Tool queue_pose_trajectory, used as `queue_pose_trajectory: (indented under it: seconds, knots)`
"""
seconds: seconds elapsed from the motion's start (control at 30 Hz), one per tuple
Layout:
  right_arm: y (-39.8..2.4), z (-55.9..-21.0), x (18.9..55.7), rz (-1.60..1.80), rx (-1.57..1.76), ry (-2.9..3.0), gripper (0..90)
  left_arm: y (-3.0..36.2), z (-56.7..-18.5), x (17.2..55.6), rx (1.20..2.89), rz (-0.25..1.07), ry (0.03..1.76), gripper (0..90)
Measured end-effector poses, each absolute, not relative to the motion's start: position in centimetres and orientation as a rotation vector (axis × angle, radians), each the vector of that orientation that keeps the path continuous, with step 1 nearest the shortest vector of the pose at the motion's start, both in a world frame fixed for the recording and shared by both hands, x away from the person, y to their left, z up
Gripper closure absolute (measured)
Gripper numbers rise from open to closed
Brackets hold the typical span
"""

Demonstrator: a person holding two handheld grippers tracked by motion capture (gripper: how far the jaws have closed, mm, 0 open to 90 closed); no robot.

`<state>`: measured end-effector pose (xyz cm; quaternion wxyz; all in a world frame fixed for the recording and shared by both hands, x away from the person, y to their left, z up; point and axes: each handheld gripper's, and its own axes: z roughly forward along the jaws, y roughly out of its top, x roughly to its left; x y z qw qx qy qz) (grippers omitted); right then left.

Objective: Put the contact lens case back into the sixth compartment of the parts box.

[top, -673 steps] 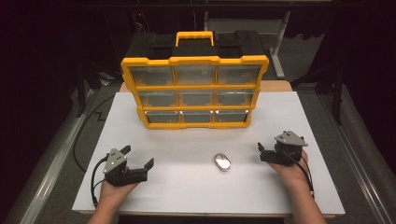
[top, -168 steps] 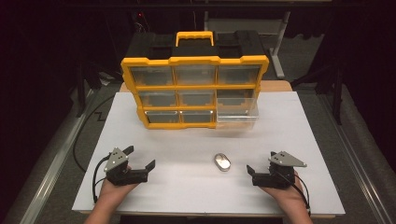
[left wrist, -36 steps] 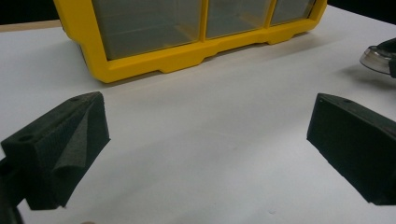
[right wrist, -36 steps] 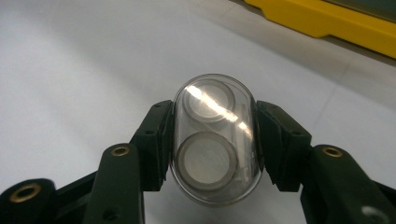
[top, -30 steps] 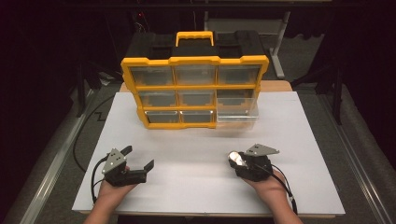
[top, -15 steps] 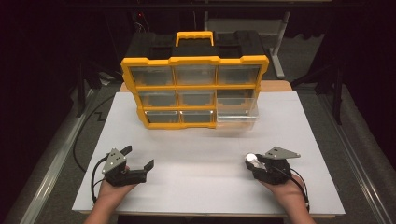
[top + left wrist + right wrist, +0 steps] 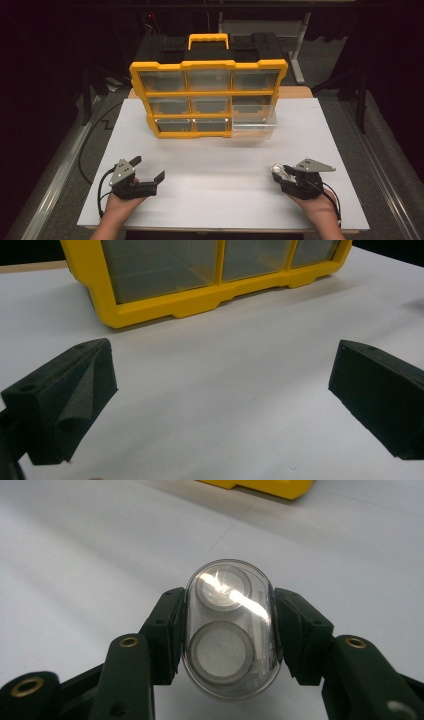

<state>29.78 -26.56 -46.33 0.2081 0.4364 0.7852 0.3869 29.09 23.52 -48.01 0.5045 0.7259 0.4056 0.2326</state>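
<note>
A small clear oval case (image 7: 231,629) with two round silvery discs inside sits pinched between the pads of my right gripper (image 7: 229,635). In the high view that gripper (image 7: 283,176) hovers over the front right of the white table with the clear case (image 7: 278,171) at its tip. My left gripper (image 7: 147,172) rests near the front left, jaws wide apart and empty; its two black pads (image 7: 75,390) frame bare table. The yellow drawer organizer (image 7: 207,95) stands at the back, its bottom right clear drawer (image 7: 253,122) pulled out.
The white table top (image 7: 220,165) spreads between both hands and the organizer. The organizer's yellow base (image 7: 200,295) lies a short way ahead of the left gripper. Cables trail from each gripper toward the table's front edge. Dark floor surrounds the table.
My right gripper has carried the clear case to the right, from near the table's middle front toward the right side. The left gripper has stayed put.
</note>
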Motion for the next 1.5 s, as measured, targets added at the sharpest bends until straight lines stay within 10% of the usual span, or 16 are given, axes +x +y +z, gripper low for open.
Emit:
queue_pose_trajectory:
  seconds: [1.5]
  knots:
    - [-24.5,-43.9,32.3,0.643,1.107,2.634,49.8,23.1,-48.0,29.1,1.774,0.561,0.944,0.3]
